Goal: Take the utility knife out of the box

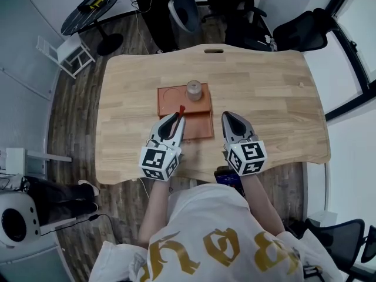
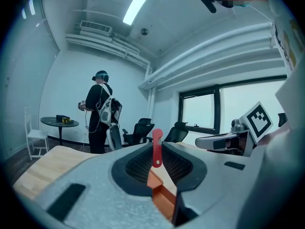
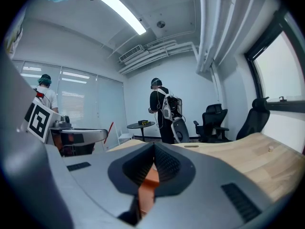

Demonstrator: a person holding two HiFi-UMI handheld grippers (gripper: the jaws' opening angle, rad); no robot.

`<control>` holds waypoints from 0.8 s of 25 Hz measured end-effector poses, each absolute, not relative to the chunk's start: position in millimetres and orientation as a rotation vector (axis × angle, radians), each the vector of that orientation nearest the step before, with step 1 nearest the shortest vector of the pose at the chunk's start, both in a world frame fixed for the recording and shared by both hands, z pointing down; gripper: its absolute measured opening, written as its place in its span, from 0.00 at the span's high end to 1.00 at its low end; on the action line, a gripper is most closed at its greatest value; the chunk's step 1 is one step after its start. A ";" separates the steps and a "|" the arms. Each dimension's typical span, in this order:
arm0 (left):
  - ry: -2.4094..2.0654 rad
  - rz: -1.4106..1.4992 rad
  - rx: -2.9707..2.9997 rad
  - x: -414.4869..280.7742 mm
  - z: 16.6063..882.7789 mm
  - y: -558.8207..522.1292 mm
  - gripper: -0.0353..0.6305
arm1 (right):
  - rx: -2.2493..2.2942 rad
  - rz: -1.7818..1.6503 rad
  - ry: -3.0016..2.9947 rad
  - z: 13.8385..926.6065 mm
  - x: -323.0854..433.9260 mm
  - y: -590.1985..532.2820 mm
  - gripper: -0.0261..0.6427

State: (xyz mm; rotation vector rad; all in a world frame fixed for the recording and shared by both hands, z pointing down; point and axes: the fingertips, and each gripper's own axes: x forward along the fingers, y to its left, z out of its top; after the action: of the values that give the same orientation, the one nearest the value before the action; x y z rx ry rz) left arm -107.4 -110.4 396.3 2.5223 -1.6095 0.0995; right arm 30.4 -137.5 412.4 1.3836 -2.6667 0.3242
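Observation:
The utility knife (image 1: 181,110) is a slim red strip standing up between the jaws of my left gripper (image 1: 177,117), which is shut on it just above the near part of the orange box (image 1: 200,125). In the left gripper view the red knife (image 2: 157,149) pokes up past the gripper (image 2: 157,146), with the box (image 2: 163,197) below. My right gripper (image 1: 226,116) hovers beside the box's right edge, shut and empty. The right gripper view shows the gripper (image 3: 153,149) with its jaws pressed together, the box (image 3: 149,179) beneath and the knife (image 3: 110,128) at left.
A small round jar (image 1: 194,90) stands at the far side of the box, next to a circular recess (image 1: 170,93). The wooden table (image 1: 264,98) has office chairs (image 1: 299,31) behind it. A person (image 2: 101,111) stands by a round side table (image 1: 91,10).

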 end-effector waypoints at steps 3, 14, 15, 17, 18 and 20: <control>-1.621 0.094 2.533 -108.9 393.2 -109.1 0.86 | 1.400 0.301 -2.652 412.8 33.2 -138.2 0.94; -1.629 0.106 2.556 -109.9 392.8 -113.8 0.86 | 1.381 0.292 -2.675 408.7 31.7 -140.5 0.94; -1.625 0.111 2.558 -108.7 394.0 -114.0 0.86 | 1.376 0.292 -2.680 408.6 30.9 -140.3 0.94; -1.622 0.114 2.557 -107.6 394.9 -113.5 0.86 | 1.369 0.296 -2.685 408.5 30.1 -140.3 0.94; -1.624 0.112 2.556 -108.1 394.4 -113.1 0.86 | 1.368 0.298 -2.686 408.6 29.9 -140.3 0.94; -1.631 0.104 2.552 -110.4 392.6 -112.5 0.86 | 1.367 0.300 -2.686 408.8 29.0 -140.1 0.94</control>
State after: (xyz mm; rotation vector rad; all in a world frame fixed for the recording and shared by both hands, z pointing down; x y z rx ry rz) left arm -110.4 -112.5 392.6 2.5525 -1.6314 0.1041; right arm 29.0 -140.1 408.8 1.3675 -2.6859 0.2996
